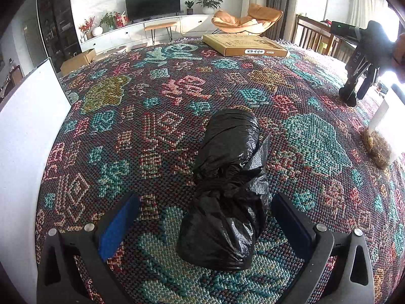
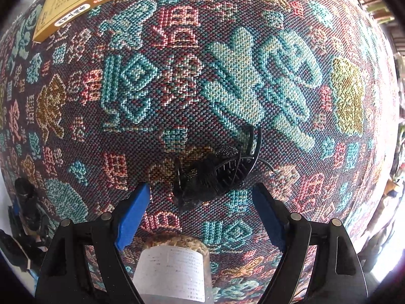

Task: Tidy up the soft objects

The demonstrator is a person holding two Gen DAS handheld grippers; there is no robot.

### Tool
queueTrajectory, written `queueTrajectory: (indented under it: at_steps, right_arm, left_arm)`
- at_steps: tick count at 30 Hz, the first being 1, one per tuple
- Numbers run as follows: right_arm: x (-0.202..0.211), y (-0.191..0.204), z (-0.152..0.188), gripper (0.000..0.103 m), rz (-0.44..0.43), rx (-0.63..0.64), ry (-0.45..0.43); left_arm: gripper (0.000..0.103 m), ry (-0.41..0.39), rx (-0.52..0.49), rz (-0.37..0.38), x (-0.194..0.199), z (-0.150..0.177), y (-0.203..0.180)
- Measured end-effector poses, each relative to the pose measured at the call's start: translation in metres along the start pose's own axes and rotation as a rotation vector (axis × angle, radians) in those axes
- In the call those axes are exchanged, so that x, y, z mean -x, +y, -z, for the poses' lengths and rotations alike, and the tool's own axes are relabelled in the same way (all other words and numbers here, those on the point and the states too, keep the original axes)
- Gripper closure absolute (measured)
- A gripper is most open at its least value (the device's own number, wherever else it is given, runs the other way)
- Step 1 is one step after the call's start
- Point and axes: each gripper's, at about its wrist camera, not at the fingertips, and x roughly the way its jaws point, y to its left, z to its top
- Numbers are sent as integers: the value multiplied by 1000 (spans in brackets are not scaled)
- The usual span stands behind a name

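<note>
Both your grippers hang wide with nothing held — left gripper [image 1: 205,217] straddling the black bag [image 1: 227,190], right gripper [image 2: 200,207] poised over the hair clip [image 2: 215,177], ready to close.

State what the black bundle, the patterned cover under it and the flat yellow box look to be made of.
Crumpled black bundle: thin plastic film, probably a bin bag, glossy with sharp creases.
Multicoloured patterned cover: woven textile, matte, with a coarse visible weave.
Flat yellow-brown box: apparently cardboard, matte, with printed labels and straight folded edges.
</note>
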Motion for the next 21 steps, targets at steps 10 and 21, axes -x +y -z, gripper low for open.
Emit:
queueTrajectory:
  at_steps: [10, 21]
  right_arm:
    - [52, 13, 3, 44, -22, -25, -149]
    - [42, 170, 127, 43, 108, 316, -193]
  left_arm:
    - [0, 0, 1, 2, 0, 0, 1]
    - [0, 0, 1, 2, 0, 0, 0]
